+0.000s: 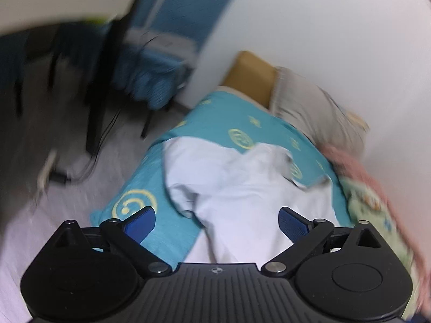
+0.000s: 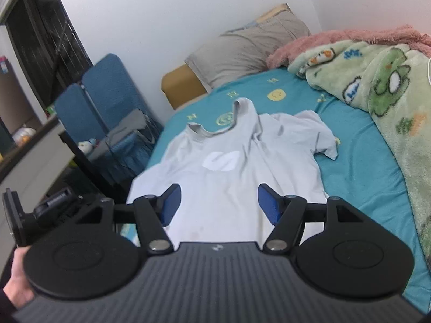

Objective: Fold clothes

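A pale shirt point(image 2: 229, 167) lay mid-frame on the teal sheet point(image 2: 358, 167) — both the left gripper point(image 1: 216, 222) and right gripper point(image 2: 218, 204) hung over it, fingers spread wide, grasping nothing.

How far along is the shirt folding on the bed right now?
Barely started. Done: the light grey T-shirt lies spread on the teal bed sheet, logo up, though its collar and one sleeve are rumpled. In hand: nothing; the left gripper and right gripper are both open above the shirt's lower part. Left: smoothing it and every fold.
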`<state>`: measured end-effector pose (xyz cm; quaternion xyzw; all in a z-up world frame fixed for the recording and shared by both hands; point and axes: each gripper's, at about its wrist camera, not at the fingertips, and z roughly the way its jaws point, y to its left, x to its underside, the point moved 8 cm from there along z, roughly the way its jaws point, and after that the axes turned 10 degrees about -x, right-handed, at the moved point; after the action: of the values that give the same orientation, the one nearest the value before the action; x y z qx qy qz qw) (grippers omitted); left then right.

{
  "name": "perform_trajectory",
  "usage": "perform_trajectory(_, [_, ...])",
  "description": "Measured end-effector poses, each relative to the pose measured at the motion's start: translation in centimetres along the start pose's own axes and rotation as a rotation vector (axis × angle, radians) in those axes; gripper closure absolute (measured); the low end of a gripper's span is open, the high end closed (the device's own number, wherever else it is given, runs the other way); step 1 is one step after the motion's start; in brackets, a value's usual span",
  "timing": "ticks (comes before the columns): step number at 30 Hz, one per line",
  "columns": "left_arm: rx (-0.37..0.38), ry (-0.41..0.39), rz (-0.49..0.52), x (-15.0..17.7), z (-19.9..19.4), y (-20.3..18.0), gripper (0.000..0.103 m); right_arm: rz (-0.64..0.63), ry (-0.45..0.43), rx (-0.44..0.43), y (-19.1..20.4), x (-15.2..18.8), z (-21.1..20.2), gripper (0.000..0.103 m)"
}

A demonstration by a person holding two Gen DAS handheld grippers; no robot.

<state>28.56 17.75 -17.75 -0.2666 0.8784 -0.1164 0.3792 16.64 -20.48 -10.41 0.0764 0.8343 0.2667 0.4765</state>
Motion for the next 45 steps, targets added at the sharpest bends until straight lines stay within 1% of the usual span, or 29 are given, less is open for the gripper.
perform_trajectory(1, [0.000, 0.013, -0.039, -0.3, 0.4, 0.8, 0.009, 0.013, 0.005, -0.001, -0.4, 0.1, 0.6, 0.037])
perform_trajectory(3, [0.001, 0.040, -0.102, -0.6, 1.7, 1.9, 0.017, 0.038, 0.015, -0.004, -1.1, 0.4, 1.8, 0.037])
perform_trajectory(5, [0.010, 0.059, -0.111, -0.7, 4.0, 2.0, 0.021, 0.039, 0.029, -0.012, -1.8, 0.9, 3.2, 0.037])
perform_trajectory(7, [0.016, 0.069, -0.108, -0.9, 5.9, 1.9, 0.024, 0.036, 0.048, -0.008, -2.7, 1.5, 4.7, 0.037])
perform_trajectory(10, [0.017, 0.072, -0.170, -1.3, 8.5, 2.7, 0.027, 0.068, 0.073, 0.004, -4.7, 2.1, 6.7, 0.037])
perform_trajectory(12, [0.019, 0.092, -0.244, -1.2, 10.2, 3.5, 0.038, 0.108, 0.081, 0.013, -6.2, 2.4, 7.8, 0.037])
perform_trajectory(14, [0.032, 0.104, -0.321, -1.0, 10.7, 4.3, 0.041, 0.140, 0.087, 0.025, -7.5, 2.6, 8.6, 0.037])
perform_trajectory(15, [0.037, 0.101, -0.338, -1.0, 10.4, 4.5, 0.041, 0.156, 0.087, 0.033, -8.1, 2.7, 8.7, 0.037])
perform_trajectory(16, [0.030, 0.101, -0.332, -1.1, 10.2, 4.4, 0.041, 0.172, 0.087, 0.040, -8.6, 2.8, 8.9, 0.037])
perform_trajectory(18, [-0.009, 0.105, -0.264, -1.3, 9.7, 4.0, 0.041, 0.213, 0.089, 0.041, -9.5, 3.0, 9.0, 0.037])
perform_trajectory(22, [-0.091, 0.082, -0.041, -1.5, 8.7, 3.0, 0.038, 0.226, 0.099, 0.035, -9.7, 3.5, 9.1, 0.037])
perform_trajectory(24, [-0.113, 0.069, 0.067, -1.3, 8.5, 2.4, 0.038, 0.229, 0.115, 0.031, -9.5, 3.9, 9.3, 0.037])
perform_trajectory(26, [-0.120, 0.051, 0.137, -1.1, 8.5, 1.7, 0.036, 0.230, 0.130, 0.026, -9.2, 4.3, 9.4, 0.037])
perform_trajectory(29, [-0.100, 0.045, 0.178, -0.6, 9.3, 0.7, 0.036, 0.214, 0.144, 0.024, -8.6, 4.6, 9.6, 0.037])
perform_trajectory(33, [-0.167, 0.025, 0.205, 0.4, 10.7, 0.8, 0.038, 0.195, 0.157, 0.035, -8.3, 5.1, 9.9, 0.037])
perform_trajectory(34, [-0.173, 0.008, 0.213, 0.6, 10.6, 0.8, 0.038, 0.192, 0.161, 0.039, -8.4, 5.2, 10.0, 0.037])
perform_trajectory(38, [-0.155, 0.009, 0.229, 0.5, 10.0, 1.0, 0.038, 0.189, 0.171, 0.050, -8.5, 5.5, 10.2, 0.037])
perform_trajectory(43, [-0.162, 0.012, 0.344, 0.3, 9.3, 1.3, 0.038, 0.173, 0.184, 0.050, -8.3, 5.9, 10.8, 0.037])
perform_trajectory(44, [-0.167, 0.007, 0.361, 0.3, 9.3, 1.4, 0.038, 0.171, 0.187, 0.050, -8.3, 6.0, 10.9, 0.037])
perform_trajectory(45, [-0.165, 0.005, 0.357, 0.3, 9.5, 1.5, 0.038, 0.168, 0.190, 0.051, -8.3, 6.1, 11.1, 0.037])
